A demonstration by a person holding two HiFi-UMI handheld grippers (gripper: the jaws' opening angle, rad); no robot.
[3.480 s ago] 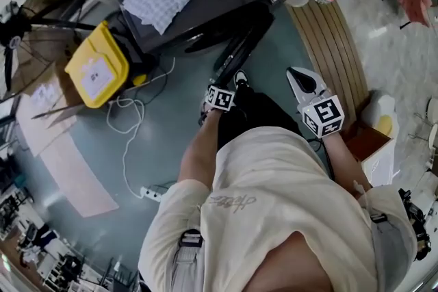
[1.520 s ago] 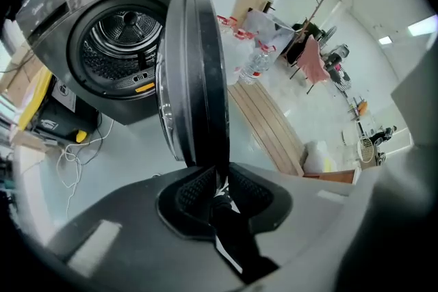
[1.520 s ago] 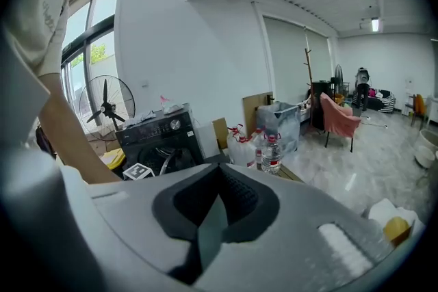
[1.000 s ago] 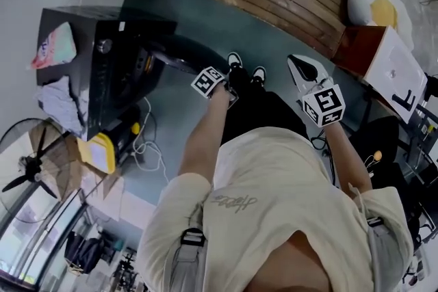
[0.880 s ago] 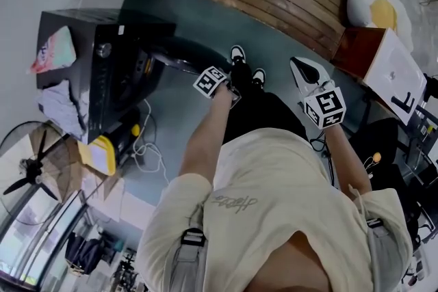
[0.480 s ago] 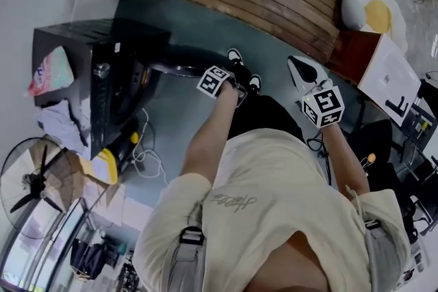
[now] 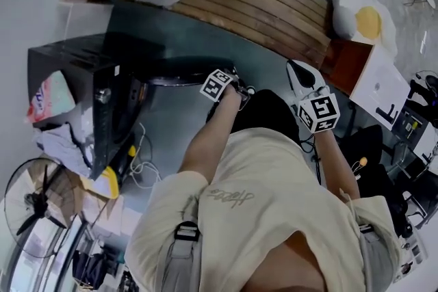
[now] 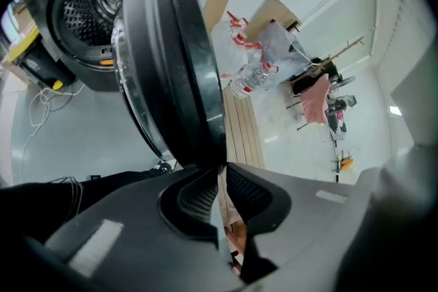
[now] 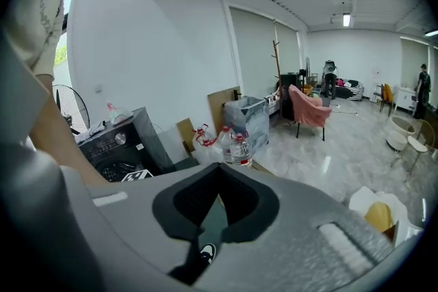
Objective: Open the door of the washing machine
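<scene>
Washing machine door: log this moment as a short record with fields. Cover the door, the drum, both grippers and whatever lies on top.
door: open, swung well out from the washing machine
drum: exposed, perforated wall visible
left gripper: jaws have just been closing, pinched on the door's rim
right gripper: jaws together, nothing between them, clear of the machine
on top: cloth and a printed packet
</scene>
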